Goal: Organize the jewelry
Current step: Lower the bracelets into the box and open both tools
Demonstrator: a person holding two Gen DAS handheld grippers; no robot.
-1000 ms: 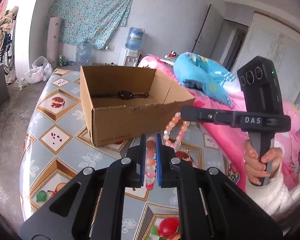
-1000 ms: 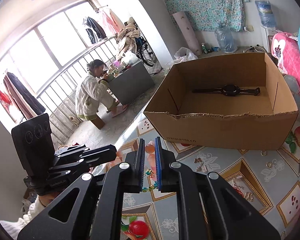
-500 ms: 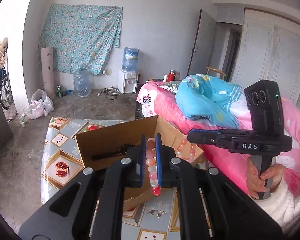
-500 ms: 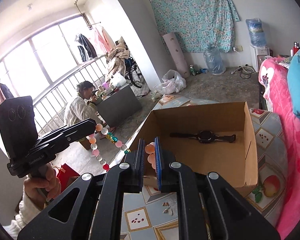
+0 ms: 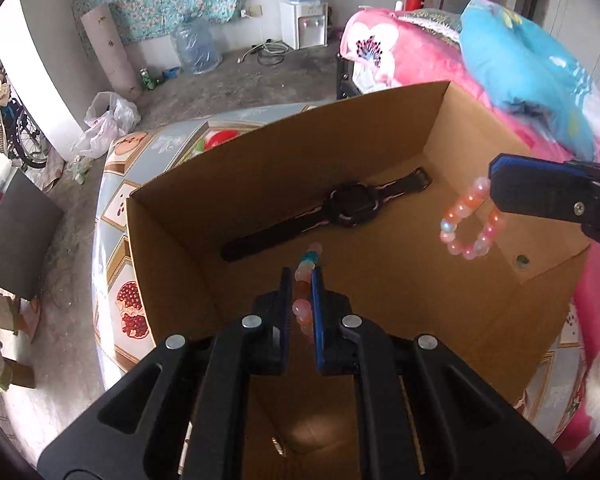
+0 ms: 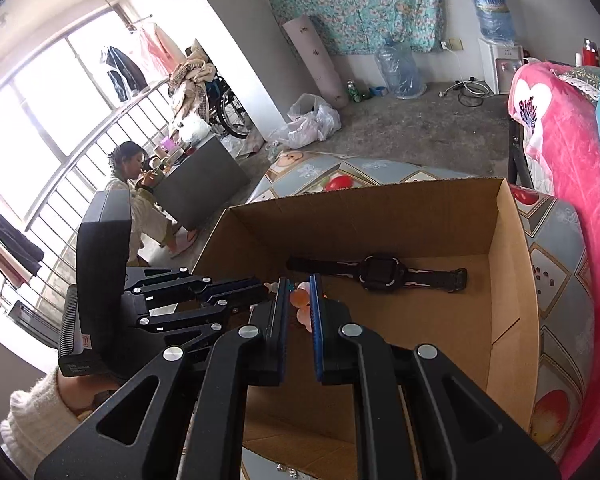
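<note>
The right gripper (image 6: 299,294) pinches a string of pale pink and orange beads (image 6: 301,300) between its 2 blue-padded fingers, over an open brown cardboard box (image 6: 512,312). A black wristwatch (image 6: 380,270) lies flat on the box floor. The left gripper (image 6: 256,288) reaches in from the left, just beside.

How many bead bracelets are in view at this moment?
2. One mixed-colour bead bracelet is clamped in the left gripper; one pink bead bracelet hangs from the right gripper. Both are above the cardboard box.
</note>
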